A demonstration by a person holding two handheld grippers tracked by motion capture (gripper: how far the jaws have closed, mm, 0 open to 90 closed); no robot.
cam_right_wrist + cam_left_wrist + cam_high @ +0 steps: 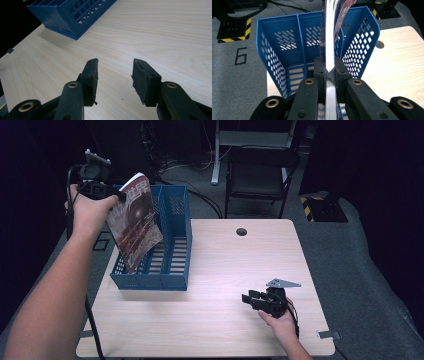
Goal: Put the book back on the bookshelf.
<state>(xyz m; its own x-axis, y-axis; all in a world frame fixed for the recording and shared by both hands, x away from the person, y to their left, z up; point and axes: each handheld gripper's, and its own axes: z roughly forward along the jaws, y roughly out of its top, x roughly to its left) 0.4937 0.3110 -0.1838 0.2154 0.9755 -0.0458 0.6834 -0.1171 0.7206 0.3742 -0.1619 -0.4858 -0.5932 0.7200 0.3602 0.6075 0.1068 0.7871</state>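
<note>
The magazine hangs tilted in the upper left of the high view, its lower corner down inside the blue file rack and its top corner raised above the rack's rim. The left tool is clamped on the magazine's upper edge — in the left gripper view the pages run edge-on up the middle of the frame, pinched tight between the two black pads. Behind them stands the rack, with its perforated walls and a divider splitting it into compartments. The rack sits at the left side of the pale wooden worktop. The right tool rests low over the worktop at the lower right, well apart from the rack — its pads stand apart with bare wood between them.
</note>
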